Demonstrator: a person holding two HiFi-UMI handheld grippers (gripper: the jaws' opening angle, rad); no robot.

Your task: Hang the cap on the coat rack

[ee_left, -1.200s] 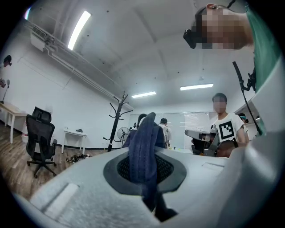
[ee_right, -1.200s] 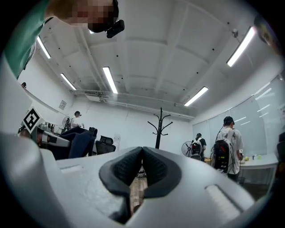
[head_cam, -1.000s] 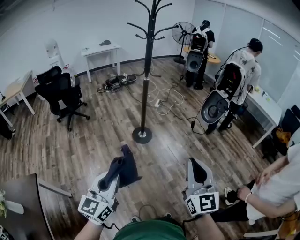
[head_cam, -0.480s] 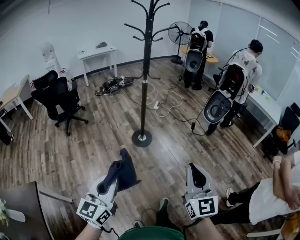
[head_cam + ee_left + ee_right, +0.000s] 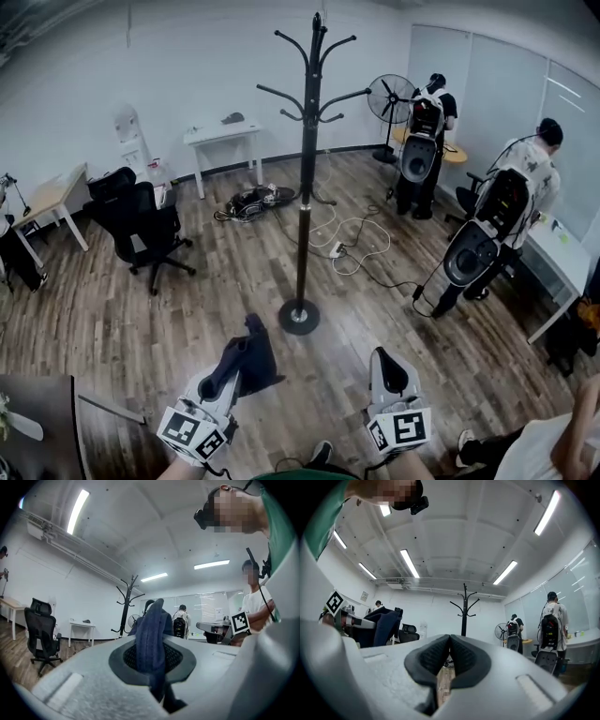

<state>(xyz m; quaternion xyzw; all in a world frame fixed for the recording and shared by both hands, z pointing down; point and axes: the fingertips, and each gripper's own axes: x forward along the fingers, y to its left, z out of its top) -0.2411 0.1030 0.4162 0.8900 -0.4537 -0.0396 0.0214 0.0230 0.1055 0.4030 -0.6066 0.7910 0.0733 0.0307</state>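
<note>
Since the cap [image 5: 251,352] has to reach a hook up high, it's carried off the floor [image 5: 187,281], pinched in the left gripper [image 5: 232,364] at lower centre-left of the head view. In the left gripper view the fingers [image 5: 127,657] are clenched on a fold of dark blue cloth, and the cap [image 5: 151,632] stands up between them, floppy. Gripping by a fold probably leaves the rest of the cap loose to drop over a hook. The right gripper [image 5: 389,361] sits low at lower right, its fingers [image 5: 429,660] pressed together on nothing, with only floorboards showing through the slit. It looks like a spare hand here, held beside the left one and out of the way. The coat rack [image 5: 305,206] stands mid-frame on its round base, well apart from both grippers, with its hooks bare near the top edge. Both gripper views point toward it, so this reads as the approach, hang not yet begun. Next up is likely closing in and lifting the cap to a hook. The limp cloth may slide off a thin hook. A chair [image 5: 141,220] at left, cables [image 5: 352,244] past the rack and people [image 5: 502,216] at right all sit off the line to the rack.
</note>
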